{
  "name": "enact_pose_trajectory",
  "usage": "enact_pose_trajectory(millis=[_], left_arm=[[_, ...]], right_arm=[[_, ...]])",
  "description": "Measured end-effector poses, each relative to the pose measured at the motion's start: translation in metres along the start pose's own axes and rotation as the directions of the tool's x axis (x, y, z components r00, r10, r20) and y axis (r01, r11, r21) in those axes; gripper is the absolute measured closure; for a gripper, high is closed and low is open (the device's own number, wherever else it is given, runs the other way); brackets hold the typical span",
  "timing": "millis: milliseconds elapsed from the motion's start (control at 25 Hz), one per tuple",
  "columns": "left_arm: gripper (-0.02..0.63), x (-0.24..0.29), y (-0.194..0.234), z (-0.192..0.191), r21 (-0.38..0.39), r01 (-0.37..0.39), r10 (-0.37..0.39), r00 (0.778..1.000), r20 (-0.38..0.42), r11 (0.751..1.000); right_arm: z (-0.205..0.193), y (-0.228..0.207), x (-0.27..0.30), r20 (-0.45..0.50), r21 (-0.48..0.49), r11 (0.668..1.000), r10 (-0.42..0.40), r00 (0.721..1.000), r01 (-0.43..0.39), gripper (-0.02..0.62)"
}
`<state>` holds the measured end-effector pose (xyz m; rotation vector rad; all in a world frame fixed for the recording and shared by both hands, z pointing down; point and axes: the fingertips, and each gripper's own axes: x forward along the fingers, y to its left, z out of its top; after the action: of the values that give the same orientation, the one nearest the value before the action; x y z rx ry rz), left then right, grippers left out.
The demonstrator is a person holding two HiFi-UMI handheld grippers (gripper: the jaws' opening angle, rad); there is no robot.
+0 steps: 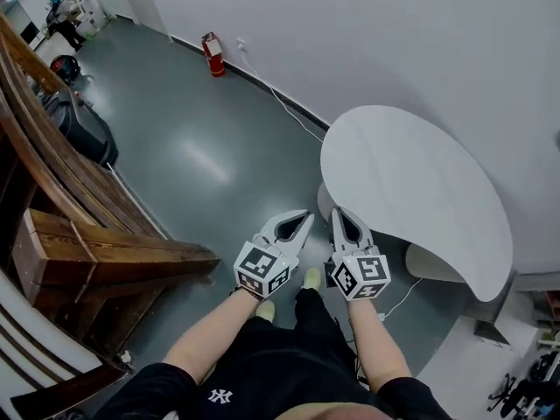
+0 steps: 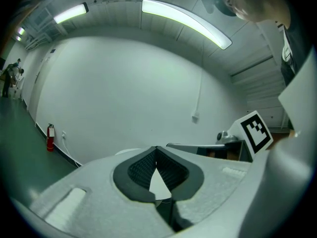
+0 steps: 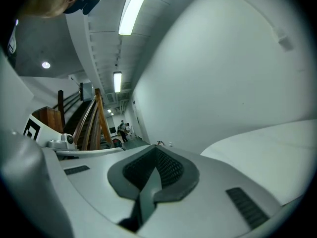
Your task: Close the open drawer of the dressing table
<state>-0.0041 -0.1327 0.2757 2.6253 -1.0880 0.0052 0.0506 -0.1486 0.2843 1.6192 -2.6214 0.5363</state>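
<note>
Two grippers held side by side ahead of waist, forearms straight, pointing forward.
Wooden stairs (image 1: 105,243) at 9 o'clock.
Left gripper (image 1: 304,216): jaw tips pressed together, nothing between.
Right gripper (image 1: 336,212): same, closed on nothing. Likely judgement: closing drawer takes push, not grip.
White dressing table (image 1: 420,182) at 2 o'clock, just beside right gripper; drawer unseen in any view.

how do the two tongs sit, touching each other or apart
Apart. The head view shows a strip of grey floor running between the left tongs and the right tongs along their whole length.
</note>
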Motion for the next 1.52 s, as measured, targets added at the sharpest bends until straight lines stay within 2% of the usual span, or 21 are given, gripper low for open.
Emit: enact_pose_trajectory(millis=[640,920,1520], left_arm=[[0.597,-0.027,-0.022,0.065,-0.004,0.068,-0.068,0.997,0.027,0.998],[0.597,-0.035,-0.03,0.08,0.011,0.092,-0.092,0.995,0.035,0.996],[0.597,-0.039,-0.046,0.085,0.055,0.081,-0.083,0.996,0.033,0.995]], right_arm=[[0.067,0.052,-0.035,0.101,-0.04,0.999,-0.013,0.995,0.017,0.58],[0.07,0.061,-0.045,0.121,-0.042,0.998,-0.034,0.992,0.04,0.581],[0.079,0.062,-0.057,0.15,-0.034,0.999,-0.019,0.989,0.024,0.581]])
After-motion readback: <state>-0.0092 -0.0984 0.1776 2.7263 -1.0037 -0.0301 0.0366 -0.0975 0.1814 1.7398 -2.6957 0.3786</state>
